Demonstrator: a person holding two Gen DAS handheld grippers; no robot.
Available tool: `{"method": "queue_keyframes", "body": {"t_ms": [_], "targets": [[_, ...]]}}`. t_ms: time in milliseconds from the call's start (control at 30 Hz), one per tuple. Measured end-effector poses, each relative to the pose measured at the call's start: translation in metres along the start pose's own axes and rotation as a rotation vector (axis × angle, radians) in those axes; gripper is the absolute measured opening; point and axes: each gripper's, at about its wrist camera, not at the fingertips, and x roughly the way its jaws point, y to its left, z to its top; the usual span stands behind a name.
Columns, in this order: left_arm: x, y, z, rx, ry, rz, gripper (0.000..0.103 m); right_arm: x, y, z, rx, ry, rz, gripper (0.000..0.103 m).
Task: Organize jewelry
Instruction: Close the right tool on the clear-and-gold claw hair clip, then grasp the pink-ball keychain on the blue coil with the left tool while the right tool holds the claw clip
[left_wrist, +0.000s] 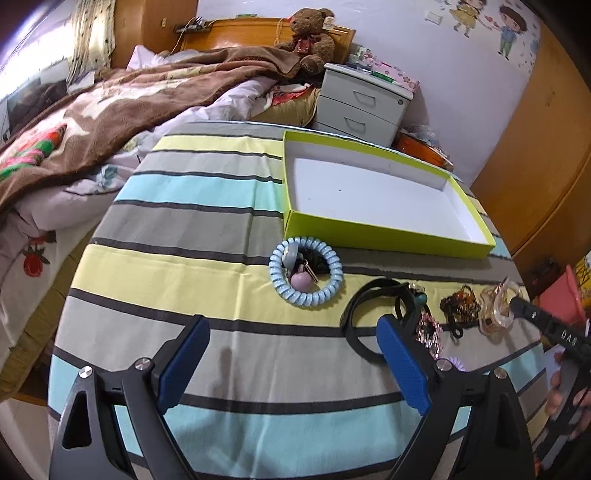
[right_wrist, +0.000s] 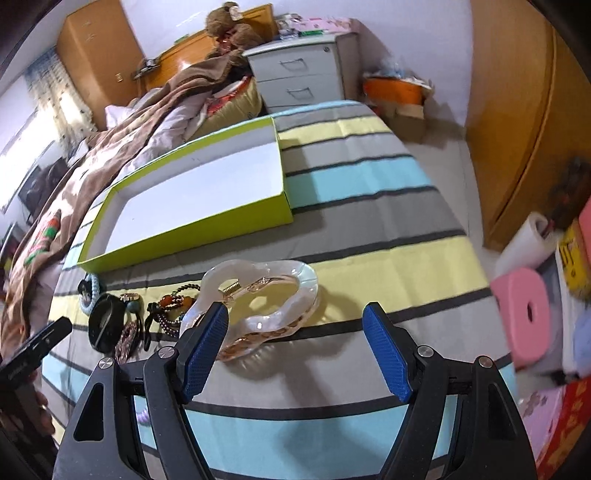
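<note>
An empty lime-green box (left_wrist: 388, 230) with a white inside lies on the striped cloth; it also shows in the right wrist view (right_wrist: 184, 236). In front of it lie a blue coil hair tie (left_wrist: 306, 271) with small pieces inside it, a black band (left_wrist: 373, 317), a pink sparkly piece (left_wrist: 429, 332), dark beads (left_wrist: 460, 304) and a clear heart-shaped hair claw (right_wrist: 258, 299). My left gripper (left_wrist: 291, 332) is open above the cloth, short of the coil tie. My right gripper (right_wrist: 295, 317) is open, its left finger beside the claw.
The striped table (left_wrist: 221, 206) stands beside a bed with a brown blanket (left_wrist: 110, 110). A white drawer unit (left_wrist: 364, 105) stands behind. A pink roll (right_wrist: 524, 317) and boxes sit at the right. A wooden wardrobe (right_wrist: 524, 129) stands further right.
</note>
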Motion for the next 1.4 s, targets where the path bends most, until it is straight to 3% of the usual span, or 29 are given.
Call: {"method": "queue_keyframes", "body": {"t_ms": [233, 300, 367, 433, 567, 733, 933, 1033, 1133, 1200, 1267, 1400], "targets": [[0.007, 0.009, 0.005, -0.032, 0.027, -0.013, 0.093, 0.01, 0.0, 0.005, 0.064, 0.034, 0.027, 0.073], [0.01, 0.01, 0.005, -0.029, 0.039, -0.009, 0.093, 0.007, 0.002, 0.006, 0.043, 0.032, 0.01, 0.061], [0.013, 0.009, 0.004, -0.031, 0.056, -0.008, 0.093, 0.004, 0.007, 0.008, -0.016, 0.043, -0.05, 0.043], [0.014, 0.009, 0.004, -0.042, 0.063, -0.03, 0.093, 0.002, 0.007, 0.008, -0.055, 0.055, -0.085, 0.038], [0.013, 0.013, 0.006, -0.065, 0.061, -0.038, 0.093, -0.004, 0.001, 0.006, -0.125, 0.032, -0.166, 0.038], [0.018, 0.011, 0.006, -0.061, 0.085, -0.041, 0.093, -0.003, 0.0, -0.002, -0.101, 0.066, -0.043, 0.038], [0.02, 0.006, 0.007, -0.039, 0.093, -0.023, 0.093, 0.004, 0.0, -0.004, -0.036, 0.054, -0.027, 0.038], [0.022, 0.01, 0.008, -0.044, 0.098, -0.006, 0.093, 0.003, 0.007, -0.006, -0.062, 0.022, -0.034, 0.022], [0.024, 0.016, 0.012, -0.069, 0.092, 0.016, 0.091, 0.003, 0.01, -0.007, -0.079, 0.006, -0.047, 0.015], [0.024, 0.018, 0.016, -0.084, 0.08, 0.019, 0.09, 0.002, 0.011, -0.007, -0.095, -0.011, -0.076, 0.013], [0.025, 0.022, 0.019, -0.096, 0.074, 0.029, 0.081, 0.0, 0.009, -0.009, -0.114, -0.024, -0.096, 0.013], [0.024, 0.028, 0.025, -0.101, 0.054, 0.051, 0.078, -0.002, 0.004, -0.011, -0.122, -0.03, -0.104, 0.013]]}}
